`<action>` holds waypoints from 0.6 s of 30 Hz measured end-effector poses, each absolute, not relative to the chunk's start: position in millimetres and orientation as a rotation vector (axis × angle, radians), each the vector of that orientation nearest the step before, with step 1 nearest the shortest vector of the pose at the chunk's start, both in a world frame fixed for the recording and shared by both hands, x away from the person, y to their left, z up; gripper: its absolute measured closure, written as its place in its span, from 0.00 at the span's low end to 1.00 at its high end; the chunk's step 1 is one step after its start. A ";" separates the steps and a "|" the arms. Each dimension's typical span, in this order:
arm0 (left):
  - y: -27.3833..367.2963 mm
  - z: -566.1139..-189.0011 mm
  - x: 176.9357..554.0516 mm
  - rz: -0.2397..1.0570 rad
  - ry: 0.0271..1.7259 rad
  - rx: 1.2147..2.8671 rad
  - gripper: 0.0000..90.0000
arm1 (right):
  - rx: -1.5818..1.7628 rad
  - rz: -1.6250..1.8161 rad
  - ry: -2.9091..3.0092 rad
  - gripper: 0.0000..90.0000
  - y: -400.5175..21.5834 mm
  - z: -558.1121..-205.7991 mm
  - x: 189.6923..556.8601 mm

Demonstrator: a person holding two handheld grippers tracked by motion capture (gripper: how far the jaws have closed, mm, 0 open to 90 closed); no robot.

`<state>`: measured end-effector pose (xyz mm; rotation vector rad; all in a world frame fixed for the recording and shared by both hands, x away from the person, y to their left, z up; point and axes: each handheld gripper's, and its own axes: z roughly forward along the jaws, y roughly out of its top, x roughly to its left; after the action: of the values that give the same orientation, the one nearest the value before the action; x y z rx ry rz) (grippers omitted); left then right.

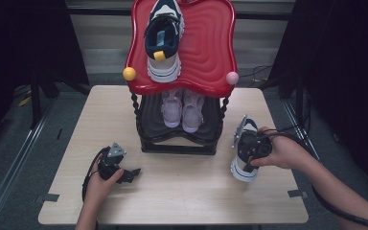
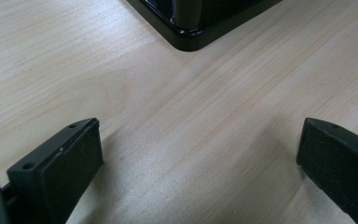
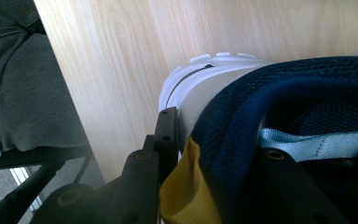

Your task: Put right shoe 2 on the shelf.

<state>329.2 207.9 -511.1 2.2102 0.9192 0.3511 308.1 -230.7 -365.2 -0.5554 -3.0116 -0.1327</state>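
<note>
The right tool (image 1: 252,149) is clamped on the heel collar of a sneaker (image 1: 244,165) at the right side of the table (image 1: 182,191), just right of the shoe rack (image 1: 179,143). The sneaker has a dark navy mesh upper, a thick white sole with ridged tread at the heel, a yellow pull tab and a pale blue loop inside the collar. In the right gripper view one jaw presses the outside of the white heel (image 3: 200,88) beside the yellow tab (image 3: 186,196), the other sits inside the opening. From above, the hand and tool cover most of the upper, so the toe and laces are hard to make out, and I cannot tell whether the sole touches the table. Its match (image 1: 164,40) lies on the rack's red top tray (image 1: 211,57); a pink pair (image 1: 182,110) stands on the dark lower shelf, partly hidden under the tray. The left tool (image 1: 129,175) rests at the table's left, jaws spread wide with nothing between them.
</note>
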 end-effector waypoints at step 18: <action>207.7 -511.0 329.1 0.347 0.924 2.207 0.00 | -0.537 -0.120 -3.084 0.80 -233.7 -275.5 308.3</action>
<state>329.1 207.7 -511.0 2.2073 0.9236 0.3469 308.3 -233.7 -275.5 -0.5372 -3.0836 -0.1205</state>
